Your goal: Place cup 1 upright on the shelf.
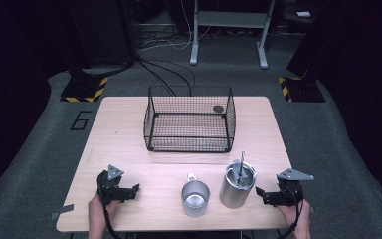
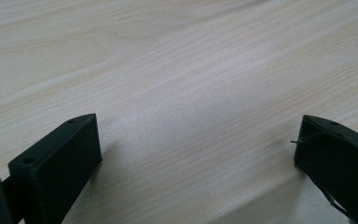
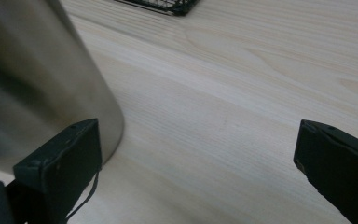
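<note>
Steel is what catches the eye: a tall canister (image 1: 237,184) with a thin rod (image 1: 240,164) standing up out of its top, and just to its left a shorter mug (image 1: 195,197) with its small handle turned toward the basket. Both sit on the near strip of the wooden table (image 1: 124,144), between the two grippers. Behind them, mid-table, stands a black wire basket (image 1: 189,119); a small dark round thing shows at its far right corner, though I can't tell what it is or whether it lies inside.

The right gripper (image 1: 266,195) rests low by the canister, jaws spread wide and holding nothing. From its own camera the canister (image 3: 37,79) looms just beside the left jaw, very close, but whether they touch I can't make out. The left gripper (image 1: 129,191) lies well off to the mug's left, also released, and its camera looks onto bare wood (image 2: 191,93) between the parted jaws.

As I read it, nothing has really begun. The canister and mug are both down on the table, ungripped, and the basket looks empty apart from that doubtful dark spot. If the job is to get the steelware into the basket, all of it is left: closing on the canister, lifting it clear, carrying it over the wire wall, then the mug.
</note>
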{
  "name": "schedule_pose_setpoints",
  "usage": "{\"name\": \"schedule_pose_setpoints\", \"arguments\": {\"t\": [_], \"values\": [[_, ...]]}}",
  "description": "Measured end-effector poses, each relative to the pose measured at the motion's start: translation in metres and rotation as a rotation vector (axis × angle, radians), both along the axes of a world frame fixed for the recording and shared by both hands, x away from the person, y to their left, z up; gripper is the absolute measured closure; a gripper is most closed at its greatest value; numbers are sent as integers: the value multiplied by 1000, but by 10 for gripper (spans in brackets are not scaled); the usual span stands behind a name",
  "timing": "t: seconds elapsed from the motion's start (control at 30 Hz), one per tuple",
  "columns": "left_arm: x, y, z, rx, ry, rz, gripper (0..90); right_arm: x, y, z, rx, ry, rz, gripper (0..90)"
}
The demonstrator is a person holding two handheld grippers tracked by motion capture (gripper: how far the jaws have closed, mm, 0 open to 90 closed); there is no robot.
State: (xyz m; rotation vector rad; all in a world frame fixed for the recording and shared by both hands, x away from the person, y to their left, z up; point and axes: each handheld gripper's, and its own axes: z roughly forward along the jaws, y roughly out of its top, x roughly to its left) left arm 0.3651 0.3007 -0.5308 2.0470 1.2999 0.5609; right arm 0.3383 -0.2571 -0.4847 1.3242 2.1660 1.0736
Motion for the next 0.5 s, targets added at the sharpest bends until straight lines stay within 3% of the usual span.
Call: {"name": "schedule_pose_setpoints", "arguments": {"t": [0.5], "values": [[0, 0, 0, 3, 0, 0, 4, -25, 12, 18, 21, -7, 92, 7]]}}
